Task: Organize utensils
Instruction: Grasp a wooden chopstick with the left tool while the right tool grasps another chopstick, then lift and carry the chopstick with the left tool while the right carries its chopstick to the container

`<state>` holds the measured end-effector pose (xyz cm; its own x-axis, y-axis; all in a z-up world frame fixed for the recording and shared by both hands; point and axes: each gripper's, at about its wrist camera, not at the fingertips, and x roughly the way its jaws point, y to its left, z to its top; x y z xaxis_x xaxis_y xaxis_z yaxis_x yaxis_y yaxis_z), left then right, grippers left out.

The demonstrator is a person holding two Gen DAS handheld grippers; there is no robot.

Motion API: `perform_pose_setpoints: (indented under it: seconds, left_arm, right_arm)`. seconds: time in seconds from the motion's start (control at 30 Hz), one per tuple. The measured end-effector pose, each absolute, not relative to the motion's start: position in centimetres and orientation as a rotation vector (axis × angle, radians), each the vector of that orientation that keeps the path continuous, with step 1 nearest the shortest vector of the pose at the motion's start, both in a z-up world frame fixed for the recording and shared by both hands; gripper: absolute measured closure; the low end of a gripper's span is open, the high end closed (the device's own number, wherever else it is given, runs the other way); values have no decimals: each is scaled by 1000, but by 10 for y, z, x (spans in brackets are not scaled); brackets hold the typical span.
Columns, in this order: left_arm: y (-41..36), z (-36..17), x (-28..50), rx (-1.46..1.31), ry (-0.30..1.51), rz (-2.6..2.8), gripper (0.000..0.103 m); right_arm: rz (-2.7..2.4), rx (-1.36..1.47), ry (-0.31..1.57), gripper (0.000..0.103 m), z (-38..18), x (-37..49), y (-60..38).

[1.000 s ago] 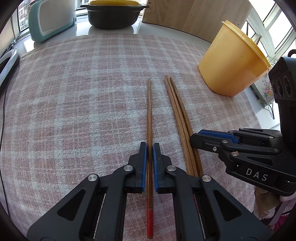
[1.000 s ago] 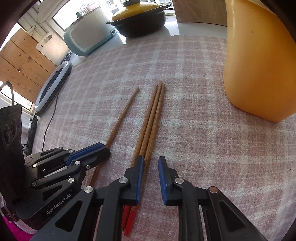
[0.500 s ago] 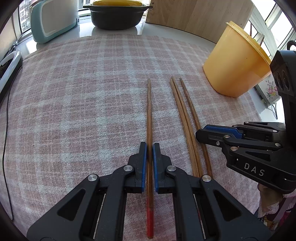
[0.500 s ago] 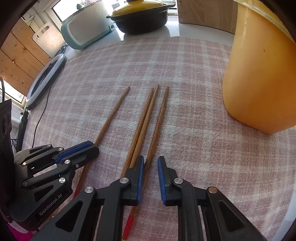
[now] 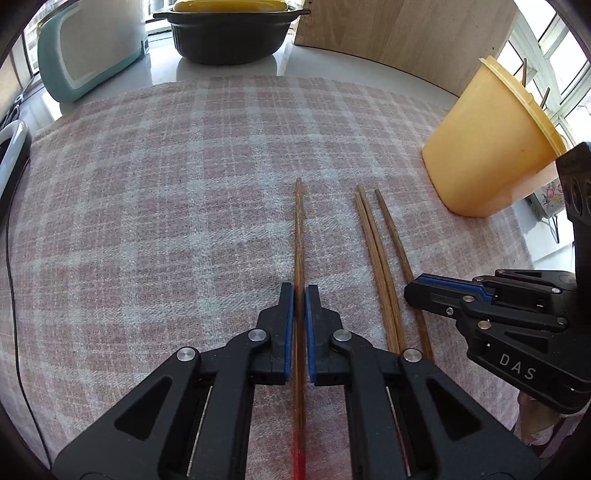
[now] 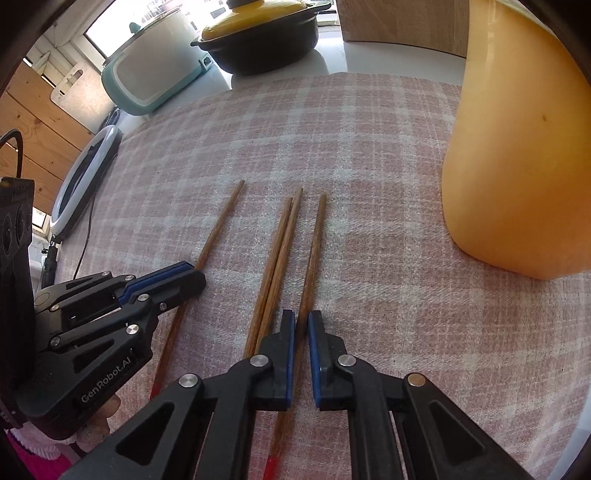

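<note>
Several brown wooden chopsticks with red ends lie on the pink checked cloth (image 5: 184, 221). My left gripper (image 5: 299, 290) is shut on the leftmost chopstick (image 5: 299, 236), which lies flat; it also shows in the right wrist view (image 6: 218, 229). My right gripper (image 6: 301, 317) is shut on the rightmost chopstick (image 6: 314, 243), which also shows in the left wrist view (image 5: 391, 232). A pair of chopsticks (image 6: 280, 243) lies between them, close to the right gripper's left finger. The yellow tub (image 5: 491, 147) stands at the right and holds chopsticks whose tips stick out.
A dark pot with a yellow lid (image 5: 229, 29), a teal appliance (image 5: 85, 51) and a wooden board (image 5: 402, 33) stand beyond the cloth's far edge. A ring light (image 6: 85, 173) and its cable lie at the left edge. The tub (image 6: 517, 147) stands close on the right.
My right gripper shifted right and closed on the rightmost chopstick, which has come apart from the other two. My left gripper has kept its hold on the left chopstick.
</note>
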<state>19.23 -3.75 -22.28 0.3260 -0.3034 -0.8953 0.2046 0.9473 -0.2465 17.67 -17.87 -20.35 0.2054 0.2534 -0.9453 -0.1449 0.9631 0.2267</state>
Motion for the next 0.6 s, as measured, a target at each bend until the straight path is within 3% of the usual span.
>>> perform_pose_setpoints:
  seconds: [0.6]
  left_arm:
    - [-22, -148, 154, -261, 977, -372, 99]
  right_arm:
    - [297, 273, 1076, 99, -131, 123, -232]
